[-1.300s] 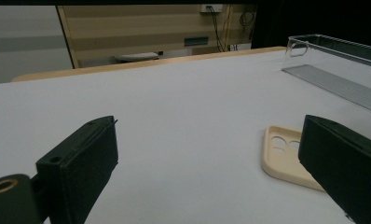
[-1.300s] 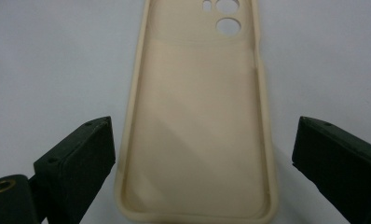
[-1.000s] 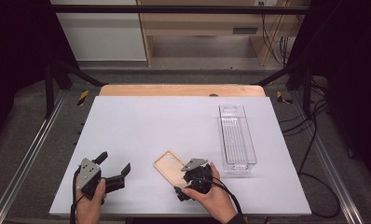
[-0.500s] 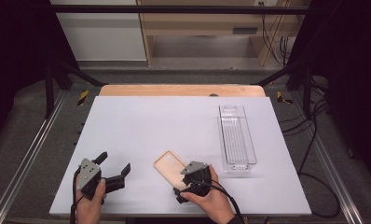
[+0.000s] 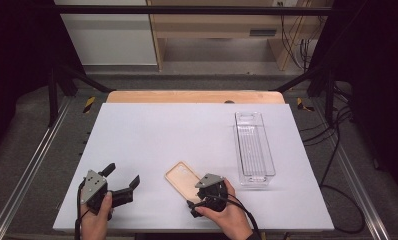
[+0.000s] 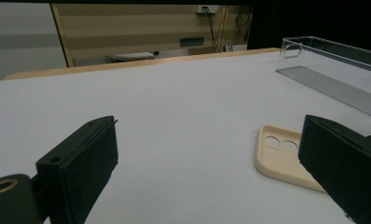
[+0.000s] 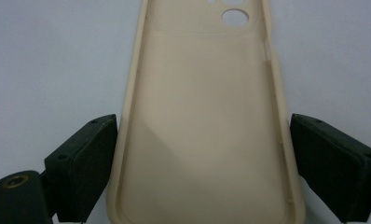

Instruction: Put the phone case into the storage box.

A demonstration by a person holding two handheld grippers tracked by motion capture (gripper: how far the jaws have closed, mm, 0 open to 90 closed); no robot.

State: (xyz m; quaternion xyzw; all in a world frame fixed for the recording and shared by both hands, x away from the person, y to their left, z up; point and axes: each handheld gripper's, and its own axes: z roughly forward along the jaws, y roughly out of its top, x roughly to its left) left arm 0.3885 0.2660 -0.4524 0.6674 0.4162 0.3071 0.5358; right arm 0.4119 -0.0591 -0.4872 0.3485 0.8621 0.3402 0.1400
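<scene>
High view puts your right gripper at the near end of the beige phone case, which lies open side up on the white table, just left of the clear bin and well apart from it. Your jaws stand spread on either side of the case, close to its long edges but not pinching yet, so the pickup looks barely begun: closing, lifting and carrying are all left, with the bin a likely place for it. Your left gripper, farther left of the case, is spread too and holds nothing.

Right gripper view gives you the fit of the case between the jaws; left gripper view instead shows its camera holes and raised rim from the side, with the bin beyond.
</scene>
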